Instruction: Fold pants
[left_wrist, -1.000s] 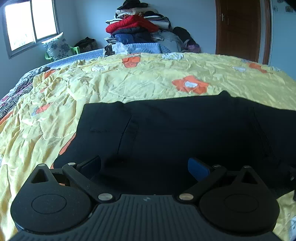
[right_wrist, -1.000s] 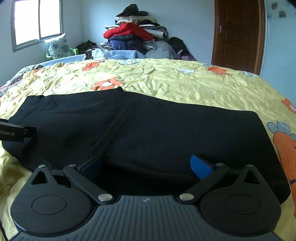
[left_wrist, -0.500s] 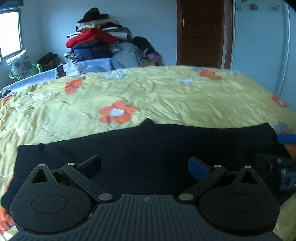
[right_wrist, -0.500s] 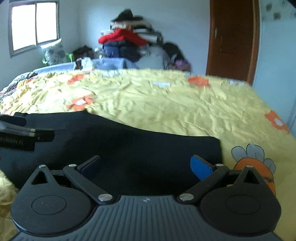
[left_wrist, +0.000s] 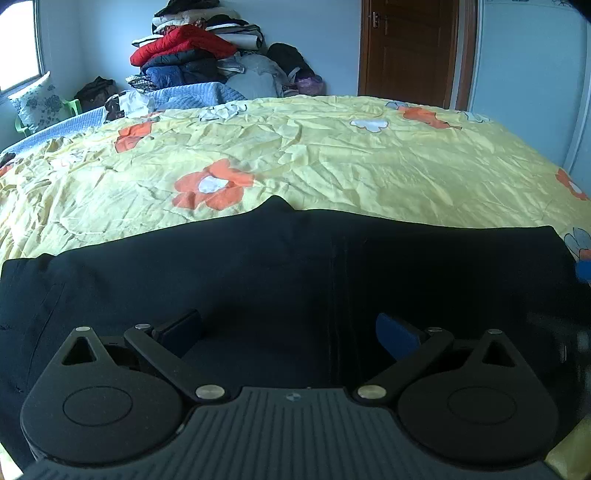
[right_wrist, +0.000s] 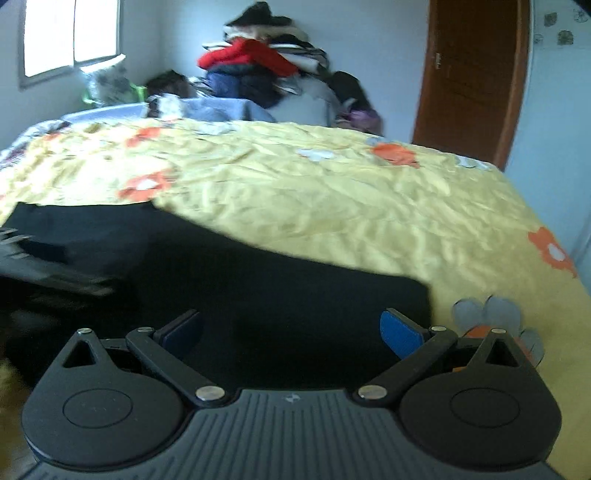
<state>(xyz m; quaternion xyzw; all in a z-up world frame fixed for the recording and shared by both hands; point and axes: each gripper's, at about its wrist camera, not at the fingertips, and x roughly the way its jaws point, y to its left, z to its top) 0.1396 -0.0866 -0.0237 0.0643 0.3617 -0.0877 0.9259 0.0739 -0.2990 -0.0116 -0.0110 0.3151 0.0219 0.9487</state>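
Note:
Black pants (left_wrist: 295, 273) lie flat and folded lengthwise across the near side of a bed with a yellow flowered cover (left_wrist: 332, 155). My left gripper (left_wrist: 288, 328) is open and empty, just above the middle of the pants. My right gripper (right_wrist: 290, 330) is open and empty over the right end of the pants (right_wrist: 277, 295), near their right edge. The right wrist view is blurred by motion. A blue fingertip of the right gripper shows at the right edge of the left wrist view (left_wrist: 583, 271). The left gripper shows as a blur at the left of the right wrist view (right_wrist: 44, 266).
A tall pile of clothes and bedding (left_wrist: 199, 59) stands against the far wall. A brown door (left_wrist: 410, 51) is at the back right. A window (right_wrist: 70, 37) and a flowered pillow (left_wrist: 40, 103) are at the back left. The bed's right edge (right_wrist: 554, 258) drops off beside the pants.
Both grippers have shifted right along the pants. The right gripper now sits at the pants' right end and is moving fast. Both stay open.

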